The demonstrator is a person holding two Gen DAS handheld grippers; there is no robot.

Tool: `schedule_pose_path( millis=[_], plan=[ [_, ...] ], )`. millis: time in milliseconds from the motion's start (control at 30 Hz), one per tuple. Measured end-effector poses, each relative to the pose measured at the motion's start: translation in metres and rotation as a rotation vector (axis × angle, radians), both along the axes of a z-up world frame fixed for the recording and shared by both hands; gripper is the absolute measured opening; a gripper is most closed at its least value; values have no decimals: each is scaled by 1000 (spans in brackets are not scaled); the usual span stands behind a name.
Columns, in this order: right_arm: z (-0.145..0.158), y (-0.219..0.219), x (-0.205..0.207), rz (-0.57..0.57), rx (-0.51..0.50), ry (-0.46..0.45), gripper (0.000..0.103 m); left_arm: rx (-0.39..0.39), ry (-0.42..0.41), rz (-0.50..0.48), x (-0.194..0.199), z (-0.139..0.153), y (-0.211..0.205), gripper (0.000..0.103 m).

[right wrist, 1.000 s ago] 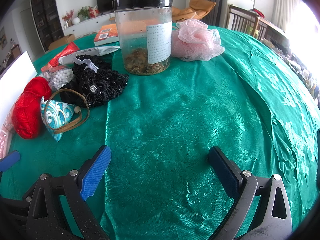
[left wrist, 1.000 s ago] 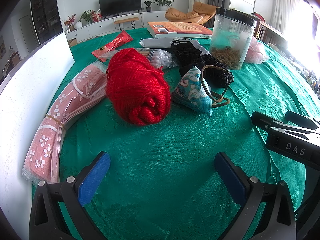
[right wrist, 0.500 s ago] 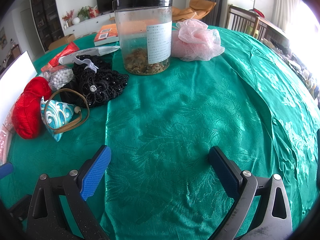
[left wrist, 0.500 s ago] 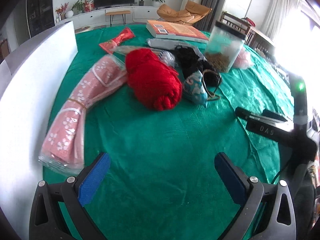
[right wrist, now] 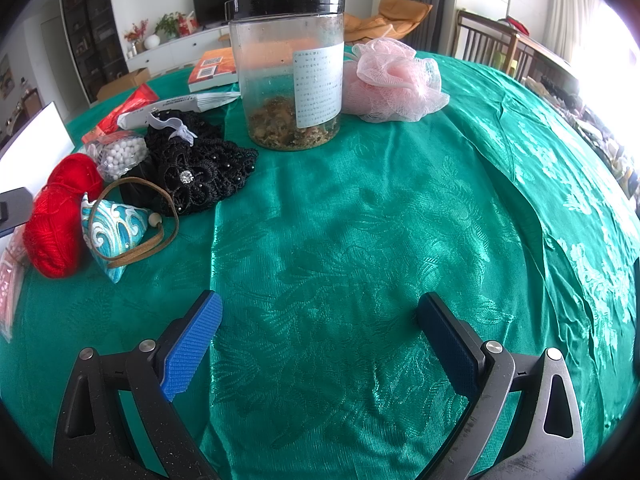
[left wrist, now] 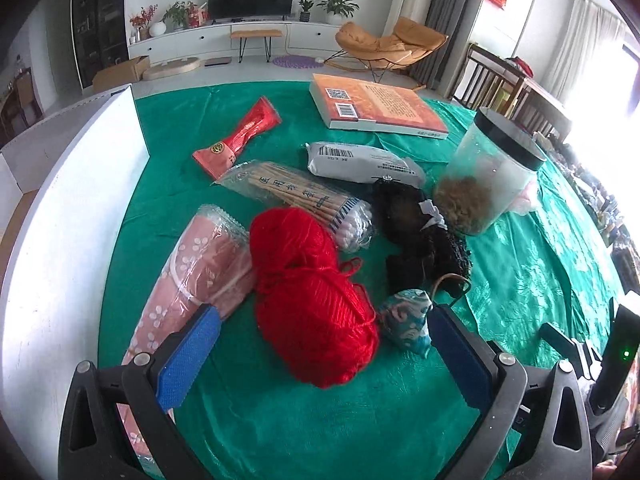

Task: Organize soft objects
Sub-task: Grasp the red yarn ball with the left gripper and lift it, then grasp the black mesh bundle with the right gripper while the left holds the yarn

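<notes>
A red yarn ball (left wrist: pixel 312 296) lies on the green tablecloth (left wrist: pixel 320 432), between a wrapped pink cloth roll (left wrist: pixel 188 276) and a blue patterned pouch (left wrist: pixel 406 318). Black lace fabric (left wrist: pixel 420 232) lies behind the pouch. My left gripper (left wrist: pixel 320 356) is open, high above, with its pads either side of the yarn's near end. My right gripper (right wrist: pixel 316 344) is open and empty over bare cloth. In the right wrist view the yarn (right wrist: pixel 60 216), pouch (right wrist: pixel 116 228) and lace (right wrist: pixel 196 168) sit at left, and a pink mesh puff (right wrist: pixel 394 80) at the back.
A clear jar (right wrist: pixel 288 76) with a black lid stands mid-table. A pack of cotton swabs (left wrist: pixel 304 200), a white packet (left wrist: pixel 360 162), a red packet (left wrist: pixel 240 136) and a book (left wrist: pixel 376 106) lie further back. A white board (left wrist: pixel 60 240) stands along the left edge.
My left gripper has risen and moved forward over the yarn, so it looks down on the pile. The right gripper has not moved.
</notes>
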State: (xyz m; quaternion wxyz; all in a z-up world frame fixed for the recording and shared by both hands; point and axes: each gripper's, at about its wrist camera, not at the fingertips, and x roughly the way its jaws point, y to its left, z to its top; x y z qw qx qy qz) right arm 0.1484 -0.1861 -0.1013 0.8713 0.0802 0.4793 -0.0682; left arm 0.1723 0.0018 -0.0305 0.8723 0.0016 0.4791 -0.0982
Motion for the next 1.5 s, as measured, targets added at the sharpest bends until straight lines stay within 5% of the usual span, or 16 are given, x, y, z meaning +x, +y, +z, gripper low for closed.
schedule_pose_path(
  millis=[300,467,533,600,700,867,1033,1200,1300,1367,1433,1500],
  plan=[
    [0,0,0,0,0,0,99,68,-9,28,8,-8,0,102],
    [0,0,0,0,0,0,99,44,16,12,21,-16,-6,100],
    [0,0,0,0,0,0,99,7,46,4,29,-21,-7,82],
    [0,0,0,0,0,0,99,-8,67,21,36,-25,-4,51],
    [0,0,0,0,0,0,99,-79,60,54,37,-22,10,43],
    [0,2,5,20,11,18,99,-152,13,79,9,-6,35,41],
    [32,-35,7,16,240,-57,96,-162,-29,74,-33,9,53,41],
    [59,-5,75,203,290,-2,96,-182,-29,70,-56,18,61,41],
    [54,29,116,290,235,58,84,-157,-46,55,-66,27,61,41],
    [41,45,137,314,215,121,47,-142,-49,45,-70,31,61,41],
    [26,56,144,320,192,171,54,-144,-44,39,-72,31,63,41],
    [26,57,141,323,167,156,49,-147,-47,40,-74,31,65,41]
  ],
)
